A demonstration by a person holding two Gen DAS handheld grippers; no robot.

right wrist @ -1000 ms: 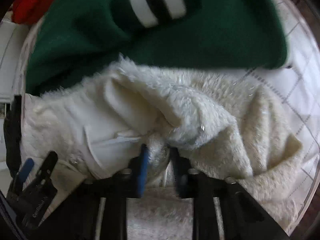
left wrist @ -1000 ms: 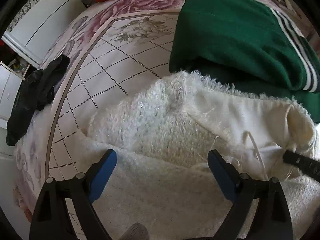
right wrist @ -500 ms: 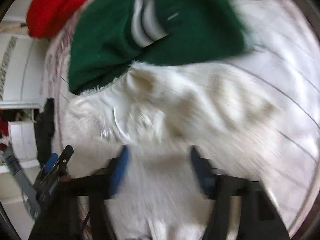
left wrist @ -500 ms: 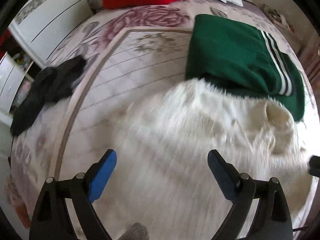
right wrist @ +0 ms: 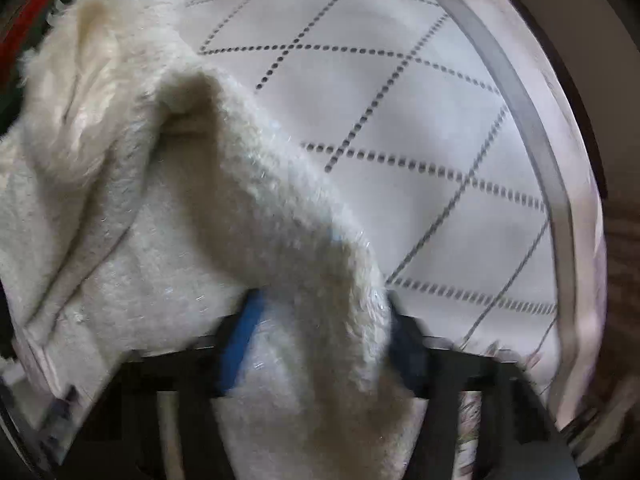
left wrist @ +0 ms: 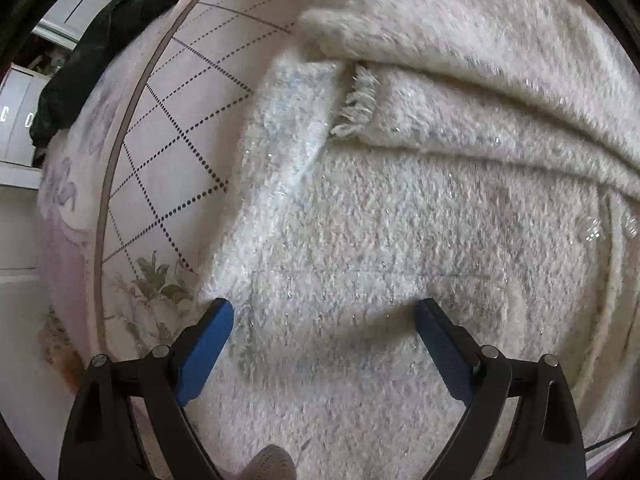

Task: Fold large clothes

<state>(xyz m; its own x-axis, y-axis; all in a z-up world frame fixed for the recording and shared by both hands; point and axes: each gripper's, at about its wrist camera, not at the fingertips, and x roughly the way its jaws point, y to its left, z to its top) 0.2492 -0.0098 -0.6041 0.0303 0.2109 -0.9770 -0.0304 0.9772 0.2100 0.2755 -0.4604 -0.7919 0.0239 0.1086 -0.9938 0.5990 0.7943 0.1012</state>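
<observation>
A large fluffy white garment (left wrist: 400, 220) lies on the quilted bedspread (left wrist: 180, 120) and fills most of the left wrist view. A folded layer (left wrist: 460, 60) lies across its far part. My left gripper (left wrist: 324, 320) is open and hovers low over the garment's near left part, holding nothing. In the right wrist view the white garment (right wrist: 180, 240) has a raised fold that runs down between the jaws. My right gripper (right wrist: 320, 312) is open with that fold lying between its blue fingers (right wrist: 244, 332). The view is blurred.
A black garment (left wrist: 100, 40) lies at the bed's far left edge, white cabinets behind it. The bedspread (right wrist: 400, 120) stretches right of the white garment, with its grey border (right wrist: 540, 140) near the bed edge. Green and red cloth (right wrist: 24, 20) shows at top left.
Both grippers pulled back toward the near bed edge and dropped low over the white garment. The right gripper, shut on the garment a second ago, has opened. The green garment left the left view.
</observation>
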